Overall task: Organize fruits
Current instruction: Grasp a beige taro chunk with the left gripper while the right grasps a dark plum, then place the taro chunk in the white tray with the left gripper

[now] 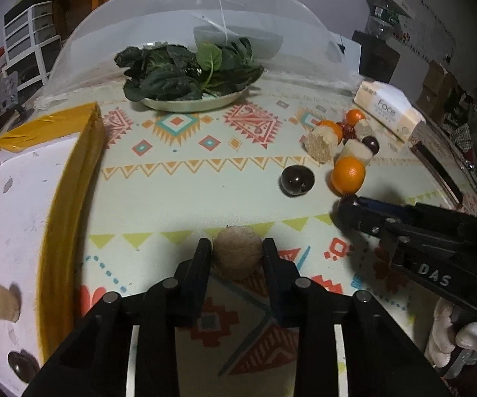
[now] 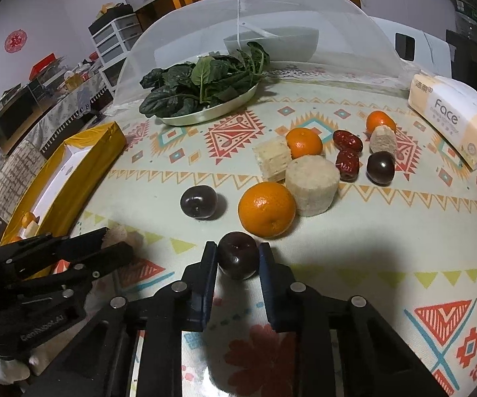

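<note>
Both wrist views are dim indoor pictures with a heavy fisheye bulge: the patterned tablecloth [image 2: 354,264] curves away at the sides and black vignetting fills the corners. Light falls from above and somewhat behind, so each gripper casts a soft, dark shadow over the near cloth, and small glare spots sit on the nearest orange [image 2: 266,210], the dark plum [image 1: 297,180] and the metal plate rim [image 1: 192,104]. Focus holds at mid-table, while the far room, the mesh food cover [image 2: 271,26] and the nearest gripper parts look soft and grainy.
</note>
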Motion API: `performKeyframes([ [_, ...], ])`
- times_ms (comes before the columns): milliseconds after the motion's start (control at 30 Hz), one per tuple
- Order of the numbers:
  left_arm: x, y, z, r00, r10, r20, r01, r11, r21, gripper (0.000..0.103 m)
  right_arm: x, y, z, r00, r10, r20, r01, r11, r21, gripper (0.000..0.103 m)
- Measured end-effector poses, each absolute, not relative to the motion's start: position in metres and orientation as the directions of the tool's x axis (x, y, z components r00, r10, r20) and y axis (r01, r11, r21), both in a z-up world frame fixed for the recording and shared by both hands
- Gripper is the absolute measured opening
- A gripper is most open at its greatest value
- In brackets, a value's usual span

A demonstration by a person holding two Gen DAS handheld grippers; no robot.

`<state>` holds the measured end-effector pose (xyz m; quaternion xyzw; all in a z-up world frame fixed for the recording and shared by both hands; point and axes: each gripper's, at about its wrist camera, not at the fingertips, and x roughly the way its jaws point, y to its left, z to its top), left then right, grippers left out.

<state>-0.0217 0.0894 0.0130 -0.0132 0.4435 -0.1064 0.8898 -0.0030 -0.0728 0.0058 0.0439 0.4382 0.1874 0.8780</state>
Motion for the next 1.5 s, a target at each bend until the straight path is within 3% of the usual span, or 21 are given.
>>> performKeyframes([
  [400,-0.087,0.136,0.059,0.683,-0.231,-0.693,0.098,0.969,-0.226,0.029,-0.042,-0.056,0.043,0.573,0.411,-0.709,-0.346,0.906,0.245,0.026],
  [767,-0.138,0.271,0.068,0.747,-0.015,-0.665,-0.218,0.939,-0.266,0.029,-0.073,0.038,0.079,0.514,0.538,-0.668,-0.531,0.811,0.246,0.026],
  [867,-0.145,0.294,0.063,0.742,-0.012,-0.67,-0.254,0.92,-0.298,0.029,-0.074,0.069,0.078,0.481,0.563,-0.672,-0.569,0.784,0.249,0.026],
  [967,-0.151,0.29,0.061,0.744,-0.074,-0.664,-0.188,0.93,-0.315,0.029,-0.074,0.082,0.076,0.465,0.574,-0.674,-0.584,0.771,0.254,0.026],
  [1233,-0.148,0.207,0.057,0.69,-0.328,-0.645,0.167,0.939,-0.3,0.029,-0.072,0.056,0.061,0.472,0.548,-0.691,-0.523,0.805,0.281,0.026],
  [1467,-0.14,0.169,0.047,0.643,-0.352,-0.68,0.225,0.936,-0.272,0.031,-0.061,0.019,0.052,0.48,0.529,-0.699,-0.453,0.833,0.319,0.026],
  [1500,-0.14,0.168,0.046,0.639,-0.346,-0.687,0.225,0.938,-0.263,0.036,-0.059,0.016,0.053,0.482,0.534,-0.695,-0.451,0.831,0.326,0.026],
])
